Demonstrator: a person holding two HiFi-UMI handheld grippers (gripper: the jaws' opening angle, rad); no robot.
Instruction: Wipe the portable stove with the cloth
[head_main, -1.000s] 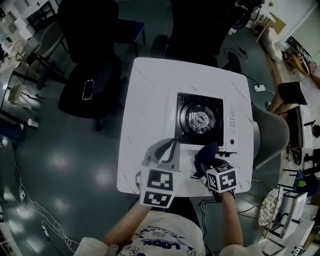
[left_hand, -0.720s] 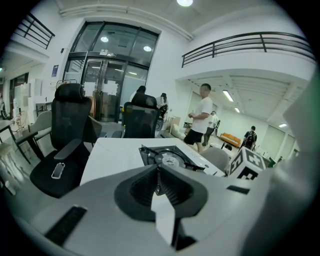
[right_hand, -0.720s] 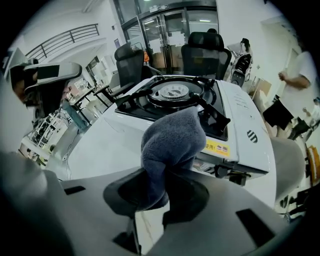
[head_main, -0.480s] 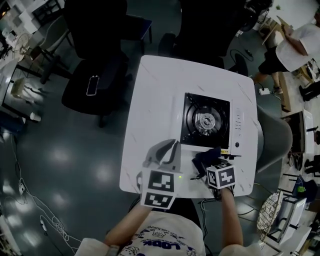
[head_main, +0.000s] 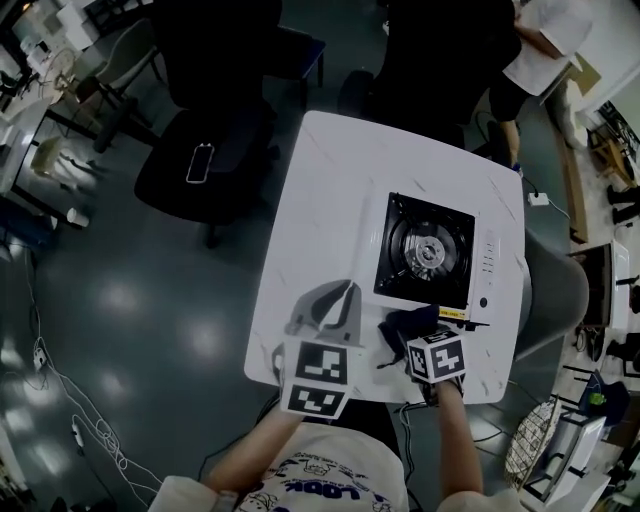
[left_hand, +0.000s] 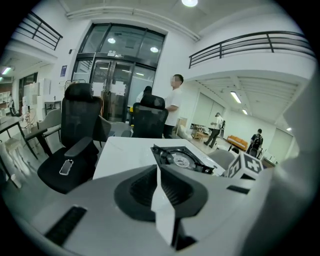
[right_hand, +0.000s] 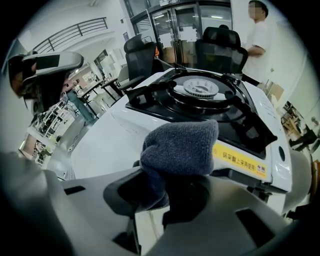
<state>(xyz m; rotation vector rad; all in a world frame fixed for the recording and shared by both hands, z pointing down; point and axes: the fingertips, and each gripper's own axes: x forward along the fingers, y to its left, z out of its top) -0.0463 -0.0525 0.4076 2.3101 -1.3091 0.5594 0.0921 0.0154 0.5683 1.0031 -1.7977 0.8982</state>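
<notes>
**Cloth gripped, stove just ahead**

From here, the wipe looks about to begin rather than under way. The portable stove (head_main: 430, 250) sits on the right half of the white table (head_main: 325, 190), and the dark cloth (right_hand: 182, 147) is bunched just short of the stove's near edge, by the yellow label. I can't tell whether it touches yet.

To do this well, I'd say the wad should go in low so its rounded fold lands flat on the white casing. It should then sweep along the rim before going near the black pan supports (right_hand: 150, 92), which look likely to snag the fabric. A light, even press should be enough, since the stove might slide if pushed hard.

The right gripper (right_hand: 165, 195) has its jaws closed tight on the lower part of the cloth, and the rest bulges up above them. The left gripper (left_hand: 160, 200) has its jaws pressed together with nothing between them. It hangs over the table's near side, left of the stove.
</notes>
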